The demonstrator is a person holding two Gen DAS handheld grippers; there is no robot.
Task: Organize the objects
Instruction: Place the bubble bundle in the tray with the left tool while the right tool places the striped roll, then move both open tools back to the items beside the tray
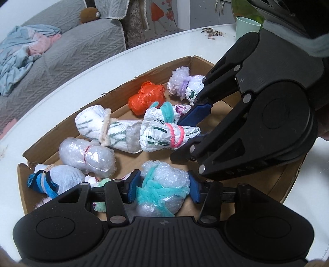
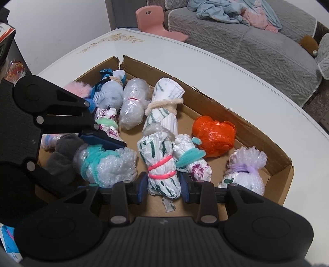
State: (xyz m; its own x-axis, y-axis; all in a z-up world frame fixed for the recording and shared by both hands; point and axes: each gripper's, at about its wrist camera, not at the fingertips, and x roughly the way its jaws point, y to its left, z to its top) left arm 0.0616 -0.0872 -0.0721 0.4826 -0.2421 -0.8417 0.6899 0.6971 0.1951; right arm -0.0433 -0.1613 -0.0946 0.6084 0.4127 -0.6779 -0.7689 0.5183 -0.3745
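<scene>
A shallow cardboard box (image 1: 115,92) (image 2: 213,102) on a white table holds several wrapped bundles. My left gripper (image 1: 164,187) is shut on a bubble-wrap bundle tied with teal pipe cleaner (image 1: 164,180) (image 2: 111,164). My right gripper (image 2: 163,185) (image 1: 194,125) is shut on a white green-striped bundle bound with pink bands (image 2: 162,164) (image 1: 164,133). Beside it lie a teal-tied floral bundle (image 2: 193,160), an orange plastic bundle (image 1: 146,96) (image 2: 214,135), a purple-tied bubble-wrap bundle (image 1: 185,82) (image 2: 244,170) and a mask-wrapped bundle (image 1: 102,125) (image 2: 164,102).
A clear-wrapped bundle (image 1: 88,154) (image 2: 131,102), a blue sock bundle (image 1: 51,180) (image 2: 109,90) and a grey sock (image 2: 61,156) lie in the box. A green cup (image 1: 246,26) and seed shells (image 1: 211,32) sit on the table. A grey sofa (image 2: 257,47) and pink stool (image 2: 156,18) stand beyond.
</scene>
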